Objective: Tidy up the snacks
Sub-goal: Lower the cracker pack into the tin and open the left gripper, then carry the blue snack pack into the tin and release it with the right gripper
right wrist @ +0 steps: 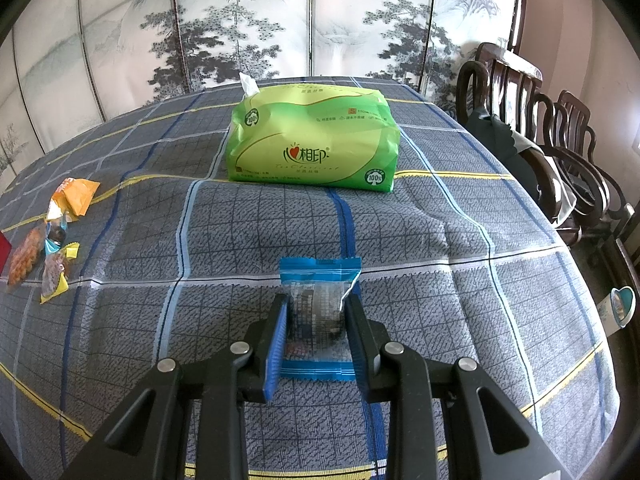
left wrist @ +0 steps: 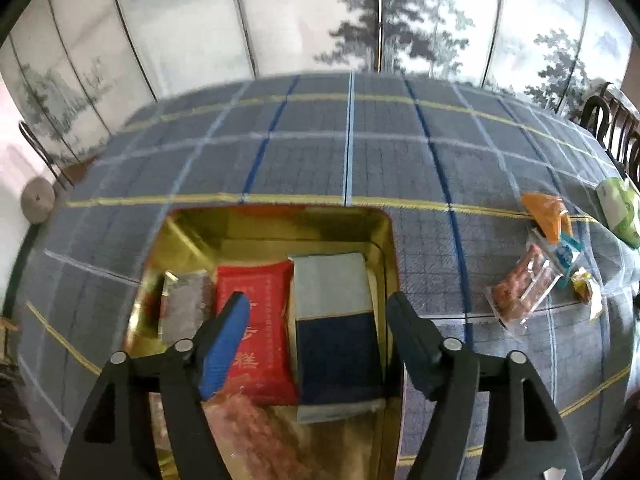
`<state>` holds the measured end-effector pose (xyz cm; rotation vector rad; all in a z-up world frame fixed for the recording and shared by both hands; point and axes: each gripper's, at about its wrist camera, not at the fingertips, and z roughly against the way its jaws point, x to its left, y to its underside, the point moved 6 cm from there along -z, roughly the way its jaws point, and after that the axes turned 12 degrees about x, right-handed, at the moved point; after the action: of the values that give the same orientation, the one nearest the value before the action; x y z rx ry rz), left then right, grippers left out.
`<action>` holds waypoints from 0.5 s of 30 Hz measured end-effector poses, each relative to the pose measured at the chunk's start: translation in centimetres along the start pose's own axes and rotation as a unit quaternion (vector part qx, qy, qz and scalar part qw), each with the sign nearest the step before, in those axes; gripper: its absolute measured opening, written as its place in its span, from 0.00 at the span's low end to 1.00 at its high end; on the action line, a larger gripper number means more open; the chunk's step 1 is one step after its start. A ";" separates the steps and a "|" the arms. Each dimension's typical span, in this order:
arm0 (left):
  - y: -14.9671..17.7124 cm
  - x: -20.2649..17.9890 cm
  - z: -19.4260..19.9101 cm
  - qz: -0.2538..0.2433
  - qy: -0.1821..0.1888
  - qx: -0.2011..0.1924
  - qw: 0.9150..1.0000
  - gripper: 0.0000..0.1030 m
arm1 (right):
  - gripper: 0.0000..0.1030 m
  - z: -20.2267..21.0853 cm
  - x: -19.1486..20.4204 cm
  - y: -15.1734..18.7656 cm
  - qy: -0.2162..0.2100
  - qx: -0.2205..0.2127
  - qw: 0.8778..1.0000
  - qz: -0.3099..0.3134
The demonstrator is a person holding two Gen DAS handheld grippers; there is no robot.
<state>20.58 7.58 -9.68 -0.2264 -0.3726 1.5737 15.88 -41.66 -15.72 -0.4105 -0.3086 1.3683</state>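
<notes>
Right gripper (right wrist: 316,316) is clamping a blue-edged packet (right wrist: 318,304) just above the cloth (right wrist: 440,240); green tissue pack (right wrist: 312,140) sits beyond at 12 o'clock. Left gripper (left wrist: 316,320) is hanging wide open, holding nothing, over the gold tin (left wrist: 384,232), where a red pouch (left wrist: 256,320) is lying. Step in hand, as judged: carrying the packet. Next: moving it toward 9 o'clock, into the tin.

Tissue pack (right wrist: 312,140): "心相印" (also "100%").

Black claw (right wrist: 316,312), blue pads (right wrist: 276,348), seemingly silver screws.
</notes>
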 end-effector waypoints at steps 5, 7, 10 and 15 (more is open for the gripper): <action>1.9 -0.6 2.8 -0.013 -0.013 -0.030 0.999 0.75 | 0.28 0.1 -0.4 0.1 -0.011 0.000 1.000 -0.003; 2.9 -0.6 3.9 -0.015 -0.014 -0.038 0.999 0.76 | 0.28 0.1 -0.3 0.1 -0.005 0.000 1.000 0.003; 4.0 -0.8 5.3 -0.024 -0.022 -0.055 0.998 0.76 | 0.26 0.2 -0.2 0.3 -0.005 0.000 1.000 0.003; 5.7 -1.6 7.6 -0.044 -0.043 -0.084 0.995 0.78 | 0.25 0.6 -0.1 0.8 -0.020 0.005 1.000 -0.009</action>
<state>12.61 5.20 -4.94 -0.2688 -0.5754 1.4694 14.86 -41.60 -15.56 -0.3723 -0.3382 1.3619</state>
